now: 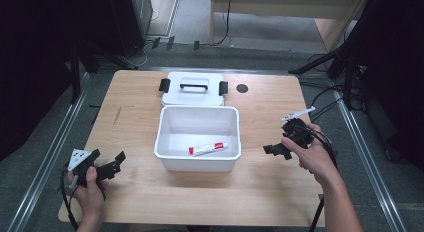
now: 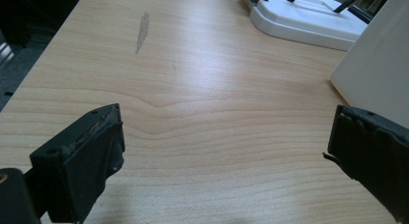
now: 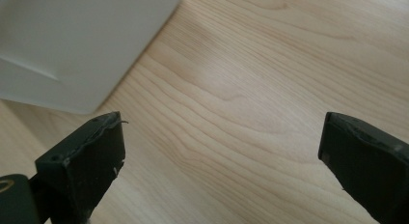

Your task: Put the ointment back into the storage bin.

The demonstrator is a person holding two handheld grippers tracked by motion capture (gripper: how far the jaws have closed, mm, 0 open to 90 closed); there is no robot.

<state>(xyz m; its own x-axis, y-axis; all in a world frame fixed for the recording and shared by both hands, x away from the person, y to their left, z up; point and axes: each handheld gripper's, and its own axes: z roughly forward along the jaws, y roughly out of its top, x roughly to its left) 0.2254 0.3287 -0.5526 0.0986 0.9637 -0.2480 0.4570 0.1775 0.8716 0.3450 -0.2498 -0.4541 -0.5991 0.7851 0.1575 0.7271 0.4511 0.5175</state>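
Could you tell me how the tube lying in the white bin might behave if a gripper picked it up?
The tube looks small and slim, so probably light. It lies flat on the floor of the bin, so it likely won't roll far. Its body may be soft and dent when squeezed.

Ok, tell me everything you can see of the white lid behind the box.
The white lid looks like smooth plastic, rectangular with rounded corners. It lies flat on the wooden table, right behind the open white box; whether they touch is unclear. A black handle spans its top centre and a black latch sits at each end. The left gripper view catches its corner; neither gripper touches it.
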